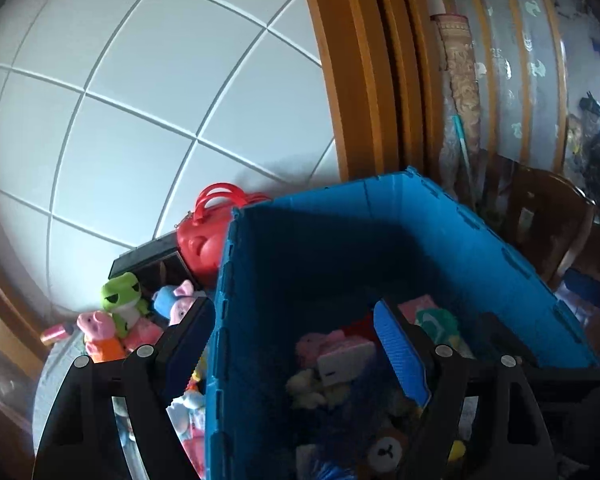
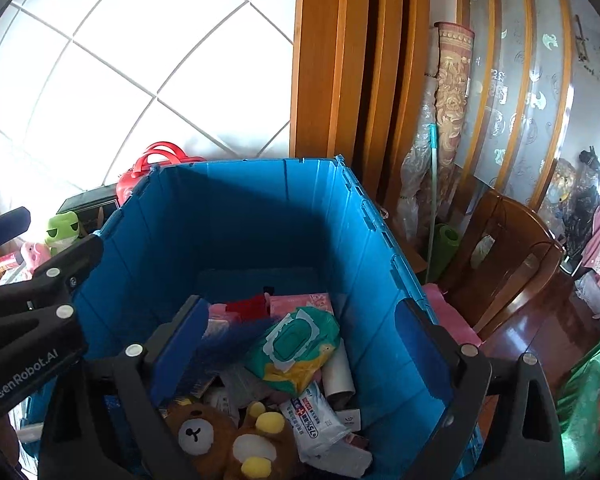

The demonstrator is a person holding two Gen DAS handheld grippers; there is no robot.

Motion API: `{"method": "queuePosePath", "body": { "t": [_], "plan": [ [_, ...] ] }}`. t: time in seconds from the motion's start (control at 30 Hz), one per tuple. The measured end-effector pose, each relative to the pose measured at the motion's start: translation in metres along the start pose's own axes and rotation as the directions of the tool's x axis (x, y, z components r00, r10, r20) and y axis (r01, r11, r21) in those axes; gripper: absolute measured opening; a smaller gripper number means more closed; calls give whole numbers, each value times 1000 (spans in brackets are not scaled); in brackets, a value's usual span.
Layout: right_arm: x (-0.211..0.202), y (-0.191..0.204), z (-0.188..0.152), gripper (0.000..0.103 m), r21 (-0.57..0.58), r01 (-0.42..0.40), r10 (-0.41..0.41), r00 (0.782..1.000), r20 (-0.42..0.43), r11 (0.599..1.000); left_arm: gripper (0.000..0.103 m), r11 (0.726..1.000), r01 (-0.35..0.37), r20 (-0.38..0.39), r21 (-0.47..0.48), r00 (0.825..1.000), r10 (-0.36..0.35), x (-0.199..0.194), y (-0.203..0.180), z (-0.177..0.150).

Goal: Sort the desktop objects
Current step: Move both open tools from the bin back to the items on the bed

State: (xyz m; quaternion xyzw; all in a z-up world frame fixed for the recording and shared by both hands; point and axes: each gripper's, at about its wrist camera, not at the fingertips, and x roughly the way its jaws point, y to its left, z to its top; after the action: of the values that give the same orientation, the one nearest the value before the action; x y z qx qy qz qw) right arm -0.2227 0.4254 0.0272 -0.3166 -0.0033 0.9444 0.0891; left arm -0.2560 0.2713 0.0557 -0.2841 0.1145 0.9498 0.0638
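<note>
Above open blue folding plastic crate [image 2: 236, 220]: right gripper [image 2: 300, 344], jaws spread wide, nothing held, both blue-padded fingers [image 2: 180, 348] over crate interior. Straddling crate's left wall: left gripper [image 1: 296, 344], jaws also spread wide and empty, 1 finger [image 1: 400, 352] inside crate, other outside.

Crate contents, loosely piled on floor of crate:
- brown plush bear with white muzzle [image 2: 220, 436], at near edge
- green-and-yellow soft pack of wet wipes [image 2: 296, 344], near centre
- white wipe packet with red and blue print [image 2: 320, 420], just beside bear
- pink flat box [image 2: 300, 300], toward far wall

Outside crate, left side, on table: green frog plush [image 1: 122, 296], pink pig plush [image 1: 98, 330] touching frog, red plastic handbag with loop handles [image 1: 206, 236] against crate wall. Behind: white tiled wall [image 1: 120, 100], wooden door frame [image 1: 364, 72]
</note>
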Motion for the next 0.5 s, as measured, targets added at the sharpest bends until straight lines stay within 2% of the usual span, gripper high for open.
{"method": "queuePosePath", "body": {
  "t": [0.23,0.5],
  "plan": [
    [-35,36,-8,96,-10,24,-23,999,41,1000,82,999,26,35,-30,999,-25,-27,42,-18],
    [-75,109,-24,96,-24,13,-11,997,74,1000,82,998,26,58,-53,998,-23,-59,116,-55]
  ]
}}
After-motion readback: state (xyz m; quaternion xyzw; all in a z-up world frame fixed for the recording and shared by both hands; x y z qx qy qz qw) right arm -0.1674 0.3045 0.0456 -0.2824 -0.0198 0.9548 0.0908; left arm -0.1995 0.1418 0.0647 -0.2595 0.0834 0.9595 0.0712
